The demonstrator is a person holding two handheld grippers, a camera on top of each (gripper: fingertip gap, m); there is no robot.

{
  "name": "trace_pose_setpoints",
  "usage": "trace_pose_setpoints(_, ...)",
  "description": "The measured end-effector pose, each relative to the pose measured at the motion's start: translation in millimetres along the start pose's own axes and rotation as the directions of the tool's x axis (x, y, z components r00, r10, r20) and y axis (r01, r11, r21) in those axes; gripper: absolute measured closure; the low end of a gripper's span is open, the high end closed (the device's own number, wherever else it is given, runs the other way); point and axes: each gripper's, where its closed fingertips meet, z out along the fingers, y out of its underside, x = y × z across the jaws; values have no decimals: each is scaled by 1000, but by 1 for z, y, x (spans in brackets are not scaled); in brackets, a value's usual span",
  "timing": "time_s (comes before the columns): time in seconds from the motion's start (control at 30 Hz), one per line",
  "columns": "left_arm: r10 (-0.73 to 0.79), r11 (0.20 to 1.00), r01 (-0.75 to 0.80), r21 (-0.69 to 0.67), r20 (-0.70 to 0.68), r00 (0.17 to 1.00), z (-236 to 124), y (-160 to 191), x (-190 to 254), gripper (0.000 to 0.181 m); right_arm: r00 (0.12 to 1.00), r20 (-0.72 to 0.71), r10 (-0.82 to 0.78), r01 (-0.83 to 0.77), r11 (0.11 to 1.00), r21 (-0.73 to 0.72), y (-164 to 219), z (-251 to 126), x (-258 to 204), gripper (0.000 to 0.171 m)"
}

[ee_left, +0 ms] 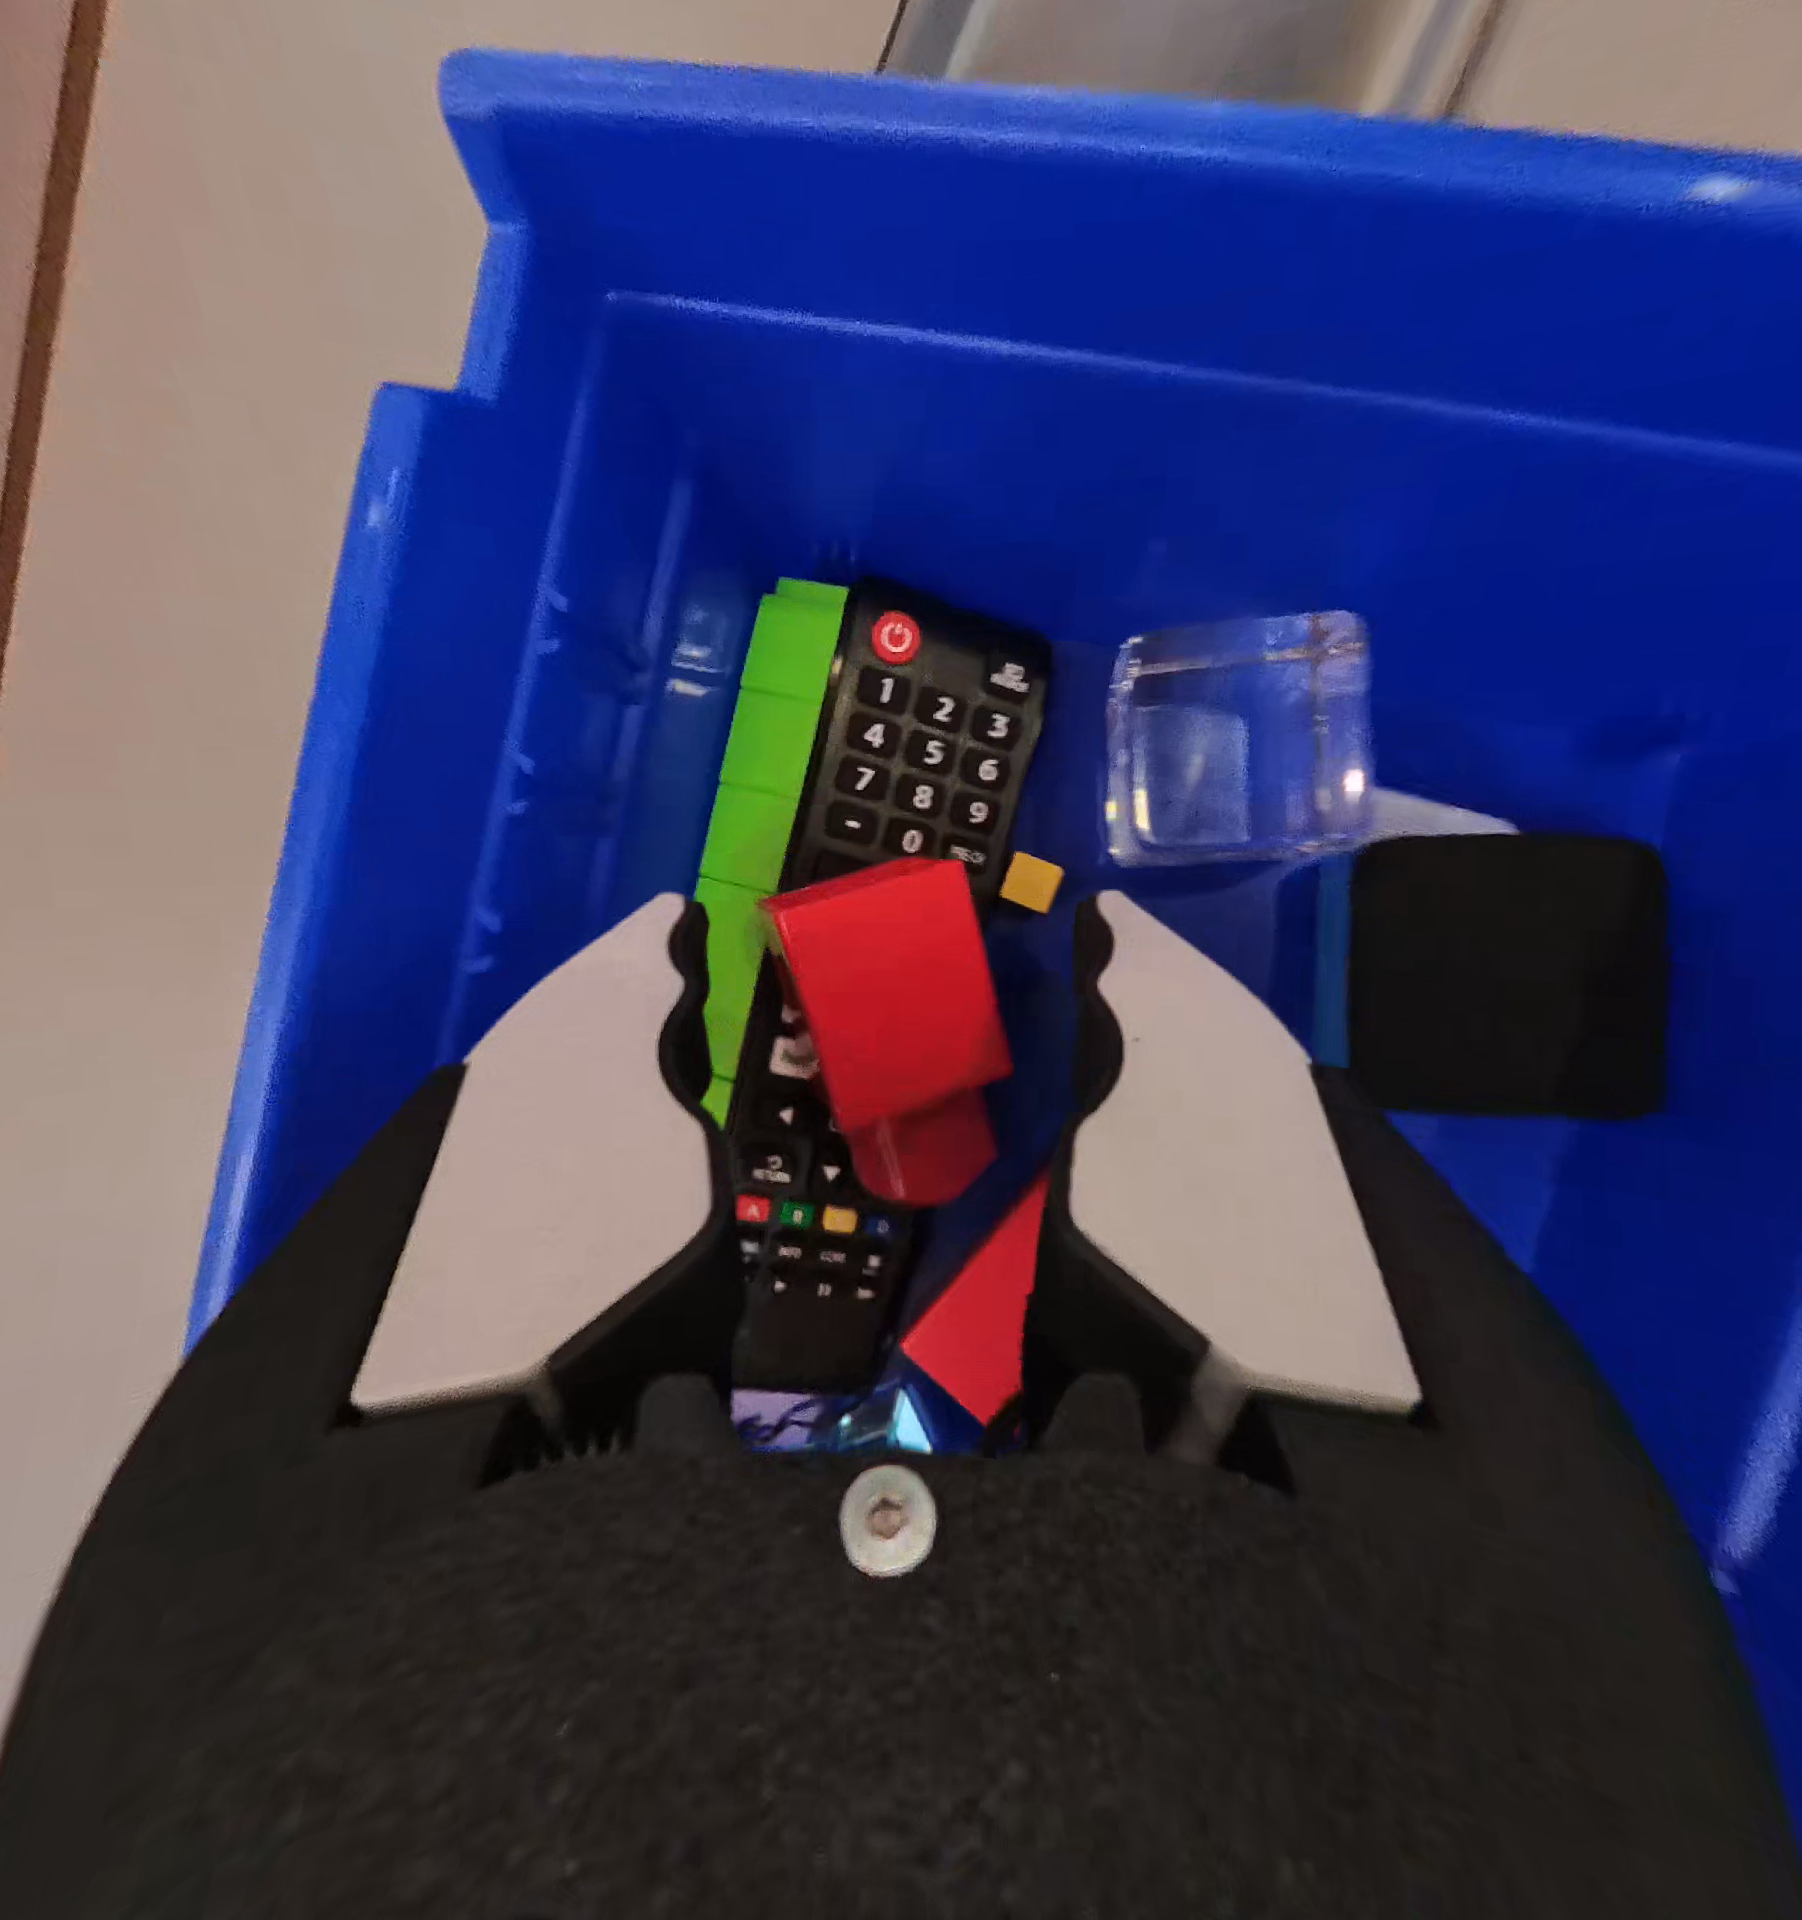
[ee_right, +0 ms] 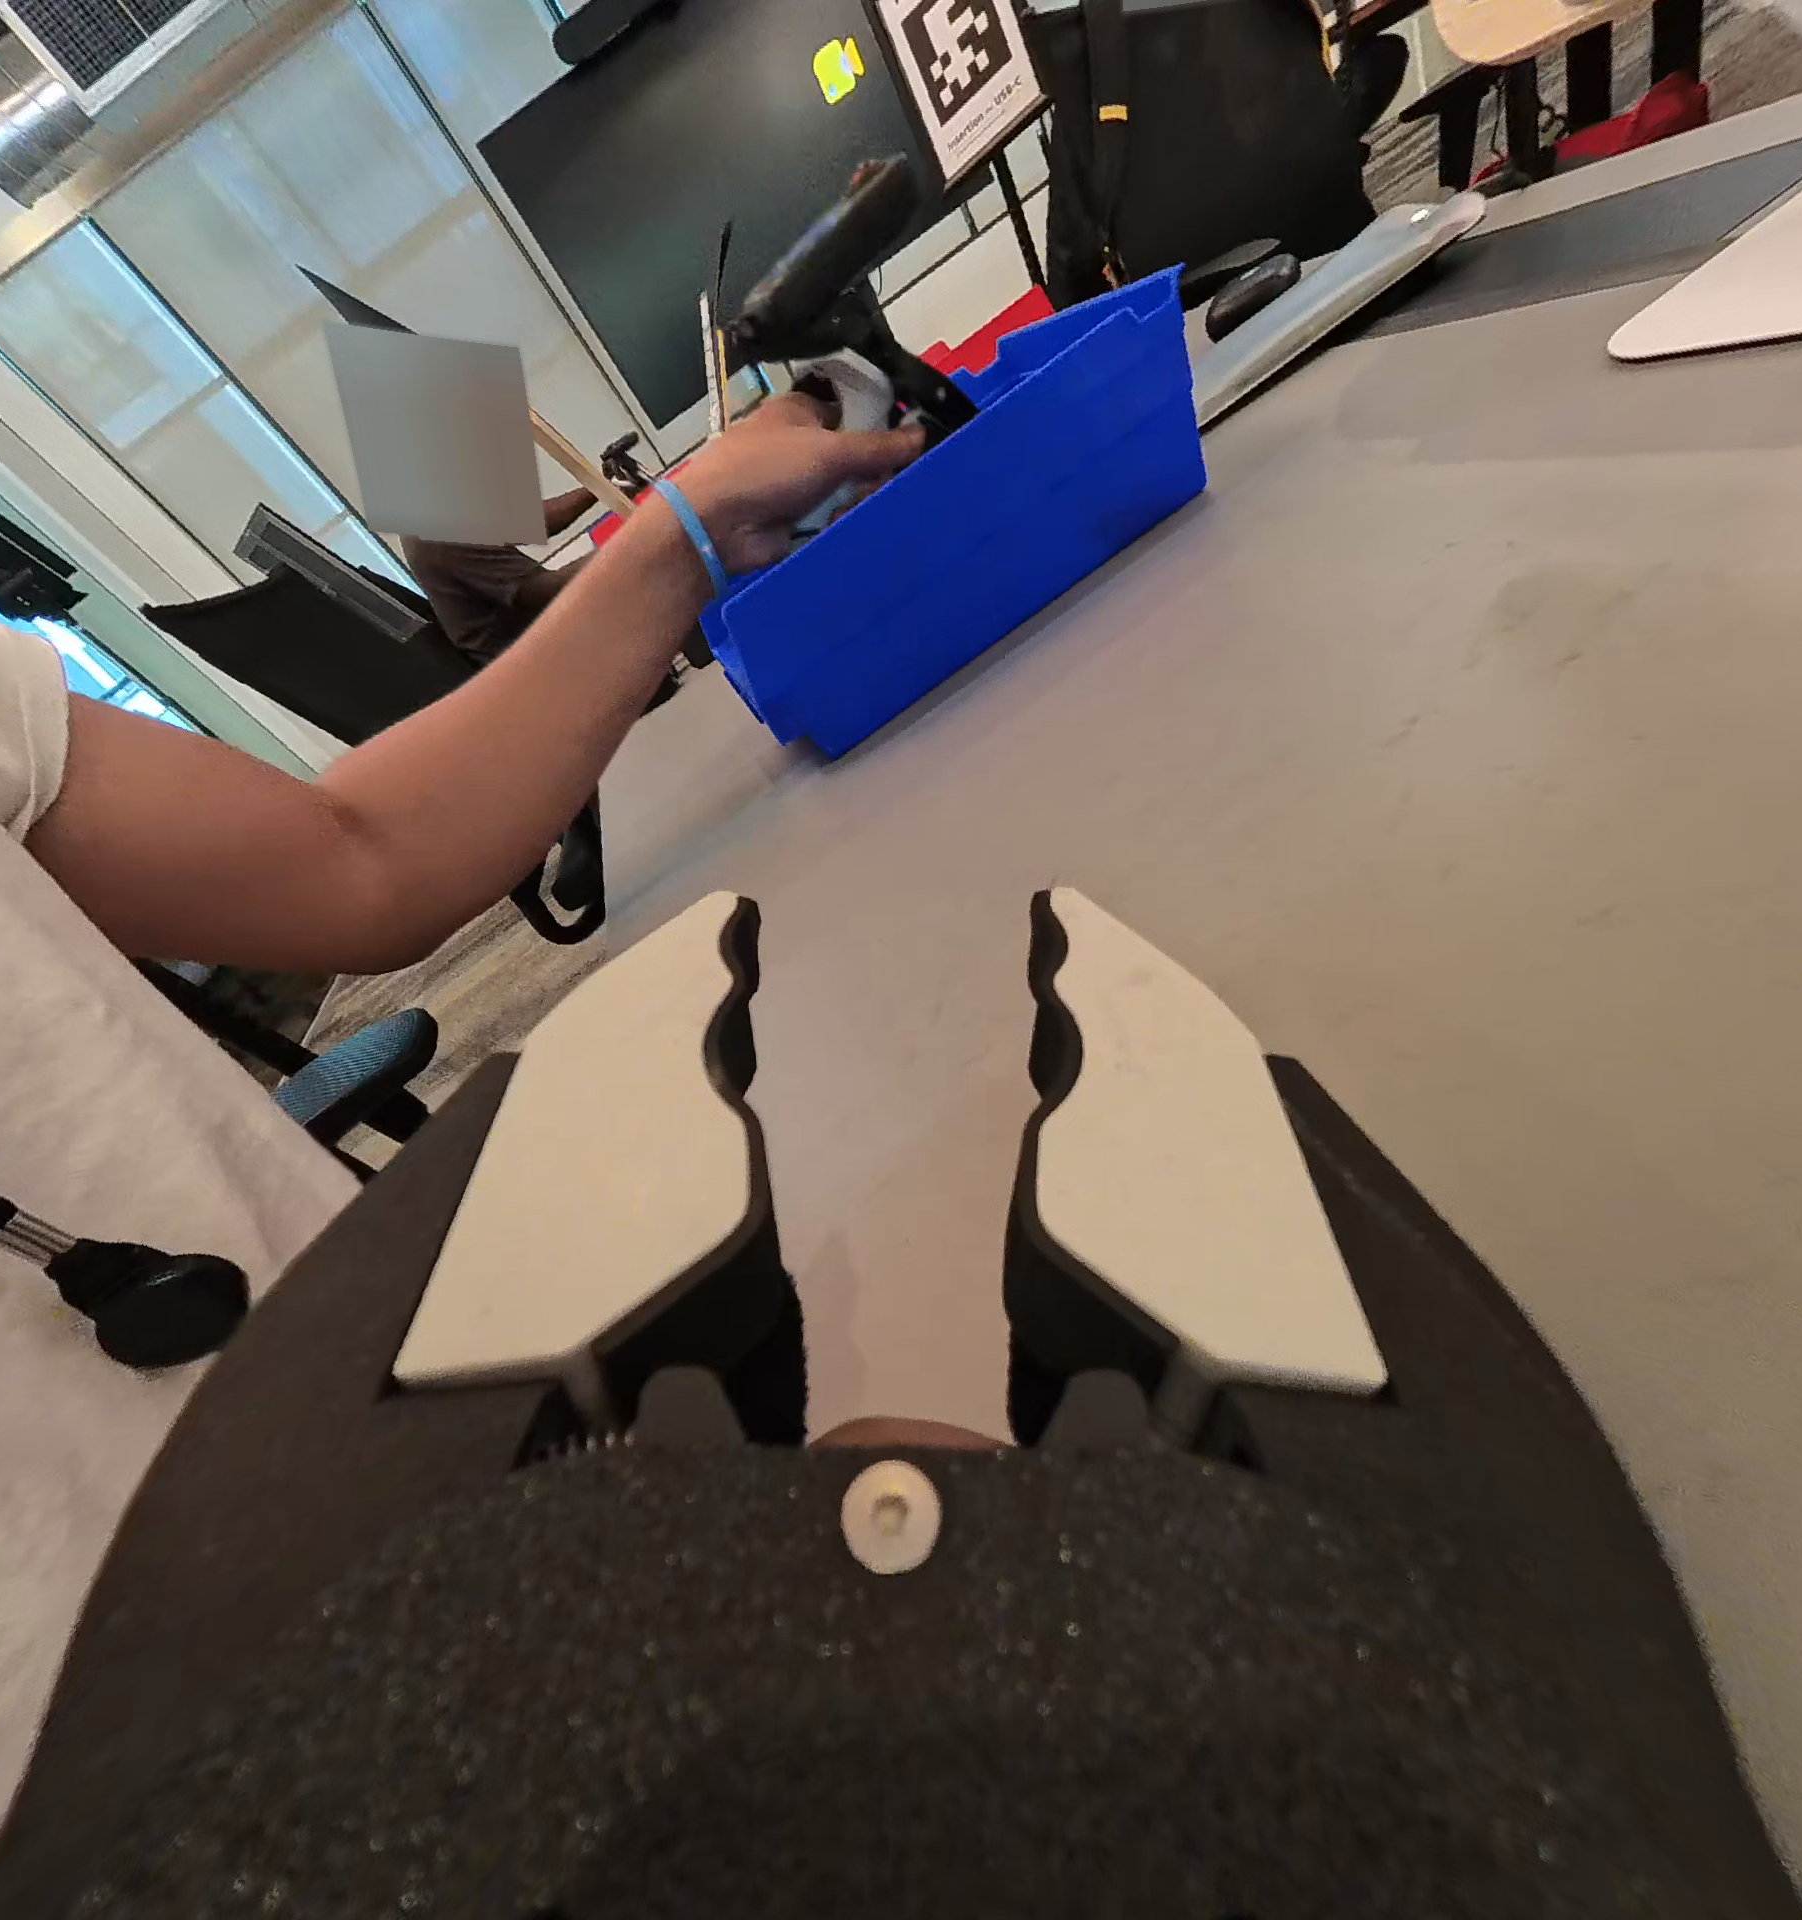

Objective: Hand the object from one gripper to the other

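Note:
In the left wrist view my left gripper [ee_left: 889, 914] is open and reaches down into a blue bin [ee_left: 980, 436]. Between and below its fingers lie a red L-shaped block [ee_left: 892, 997] on top of a black remote control [ee_left: 918, 748], with a green block strip [ee_left: 767, 748] along the remote's left side. The fingers touch nothing. In the right wrist view my right gripper [ee_right: 892, 909] is open and empty, low over the grey table [ee_right: 1396, 831]. The blue bin [ee_right: 980, 540] stands farther off, with a person's hand holding the left gripper [ee_right: 876, 395] in it.
The bin also holds a clear plastic cube [ee_left: 1240, 738], a black foam block [ee_left: 1510, 977], a small yellow cube [ee_left: 1032, 883] and a red wedge [ee_left: 980, 1320]. A person's bare arm [ee_right: 357, 810] crosses the left side. A white pad [ee_right: 1759, 270] lies at the far right. The tips of one gripper are about 50 cm away from the tips of the other. To reach the black remote control [ee_left: 918, 748] in a straight line is about 4 cm for my left fingers, about 55 cm for my right.

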Motion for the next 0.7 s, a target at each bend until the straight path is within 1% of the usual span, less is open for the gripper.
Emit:
trace_pose_setpoints(0.03, -5, 1000, 5, -21, 12, 1000, 5, 3, -3, 117, 1000, 0, 9, -9, 1000, 3, 0, -1, 1, 121)
trace_pose_setpoints(0.1, -39, 998, 39, -42, -15, 999, 13, 7, -4, 134, 1000, 2, 21, -21, 1000, 8, 0, -3, 2, 121)
trace_pose_setpoints(0.2, -80, 997, 79, -8, -71, 994, 14, 5, -4, 136, 1000, -1, 26, -26, 1000, 15, -2, -4, 3, 121)
trace_pose_setpoints(0.27, -62, 998, 63, 11, -50, 997, 11, 5, -8, 137, 1000, -5, 29, -29, 999, 17, -2, -4, 5, 121)
trace_pose_setpoints(0.37, -14, 997, 15, 75, -23, 1000, -1, -1, -11, 138, 999, -4, 38, -38, 999, 19, -2, -2, 5, 121)
trace_pose_setpoints(0.43, 10, 992, -8, 126, -19, 1000, -15, -5, -9, 139, 999, -5, 33, -33, 999, 10, -1, 1, 5, 122)
trace_pose_setpoints(0.53, 67, 974, -58, 221, -33, 997, -45, -12, 0, 139, 1000, 2, 16, -15, 1000, -23, 5, 10, 3, 122)
trace_pose_setpoints(0.63, 143, 935, -119, 335, -47, 989, -84, -16, 13, 139, 1000, 15, -19, 19, 999, -44, 7, 18, -3, 123)
trace_pose_setpoints(0.7, 195, 896, -144, 419, -82, 977, -113, -15, 25, 139, 999, 20, -43, 44, 997, -61, 8, 24, -8, 123)
